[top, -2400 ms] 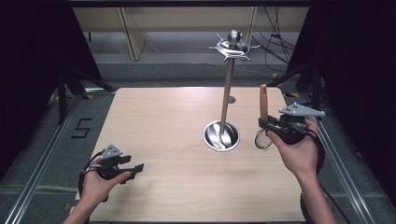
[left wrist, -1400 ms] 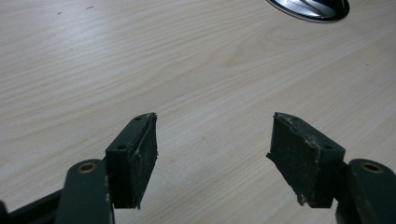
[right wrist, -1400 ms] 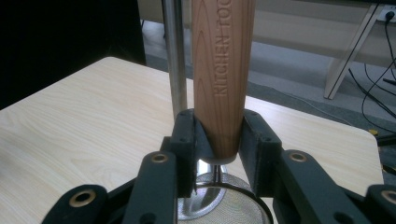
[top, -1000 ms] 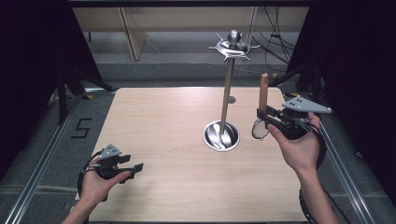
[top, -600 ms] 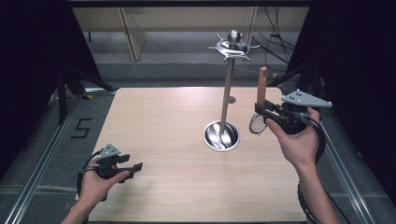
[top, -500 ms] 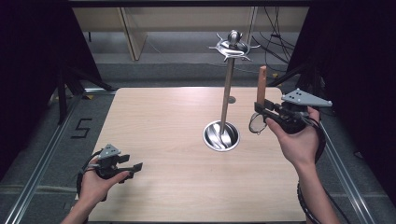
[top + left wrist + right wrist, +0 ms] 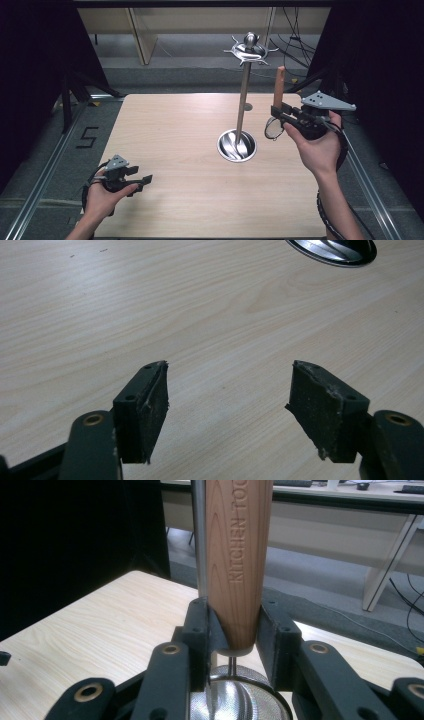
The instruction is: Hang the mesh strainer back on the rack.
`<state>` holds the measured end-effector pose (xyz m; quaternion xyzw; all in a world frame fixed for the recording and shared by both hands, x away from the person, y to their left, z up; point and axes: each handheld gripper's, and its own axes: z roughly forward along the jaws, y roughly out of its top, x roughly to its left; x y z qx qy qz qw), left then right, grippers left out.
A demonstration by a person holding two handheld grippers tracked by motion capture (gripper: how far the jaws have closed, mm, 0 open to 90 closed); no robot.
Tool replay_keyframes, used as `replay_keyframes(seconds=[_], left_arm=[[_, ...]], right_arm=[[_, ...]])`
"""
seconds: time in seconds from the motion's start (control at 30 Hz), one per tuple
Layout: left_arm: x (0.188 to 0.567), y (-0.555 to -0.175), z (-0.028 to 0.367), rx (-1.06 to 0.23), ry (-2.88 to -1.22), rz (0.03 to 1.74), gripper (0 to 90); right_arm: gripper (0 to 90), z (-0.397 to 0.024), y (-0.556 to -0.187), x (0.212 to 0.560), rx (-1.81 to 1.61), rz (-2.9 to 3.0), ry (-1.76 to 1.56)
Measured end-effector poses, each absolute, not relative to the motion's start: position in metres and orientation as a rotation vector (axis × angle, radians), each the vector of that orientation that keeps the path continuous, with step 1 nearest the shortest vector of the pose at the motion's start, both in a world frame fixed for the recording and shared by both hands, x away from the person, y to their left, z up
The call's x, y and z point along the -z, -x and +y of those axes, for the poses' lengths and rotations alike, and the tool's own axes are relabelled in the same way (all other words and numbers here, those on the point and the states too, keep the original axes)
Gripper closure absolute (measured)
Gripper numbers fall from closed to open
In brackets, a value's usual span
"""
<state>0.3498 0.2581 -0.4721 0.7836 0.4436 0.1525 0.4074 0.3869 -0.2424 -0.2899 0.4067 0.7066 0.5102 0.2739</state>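
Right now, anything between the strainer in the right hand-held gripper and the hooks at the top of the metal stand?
Nothing visible. The right hand-held gripper holds the strainer upright by its wooden handle, just right of the stand pole. The hook crown sits above and left, with open air between.

Lab recording rig, black curtains [image 7: 35,75], aluminium rail frame [image 7: 45,170], cables [image 7: 295,45]

High view overlooks table [image 7: 175,150]; gripper views seemingly close.
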Motion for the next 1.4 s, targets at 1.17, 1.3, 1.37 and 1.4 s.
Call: replay_keyframes(seconds=[1.17, 1.3, 1.37, 1.4], left_arm=[[0.473, -0.348, 0.257, -0.400, -1.954, 1.141, 31.1], [0.472, -0.349, 0.260, -0.393, -1.983, 1.121, 31.1], [0.472, -0.349, 0.260, -0.392, -1.981, 1.122, 31.1], [0.472, -0.349, 0.260, -0.392, -1.980, 1.123, 31.1]], right_arm=[[69.3, -0.233, -0.395, 0.279, -1.409, 1.907, -1.054], [69.3, -0.231, -0.395, 0.278, -1.411, 1.909, -1.058], [69.3, -0.231, -0.396, 0.279, -1.410, 1.897, -1.044], [69.3, -0.231, -0.397, 0.279, -1.411, 1.893, -1.036]])
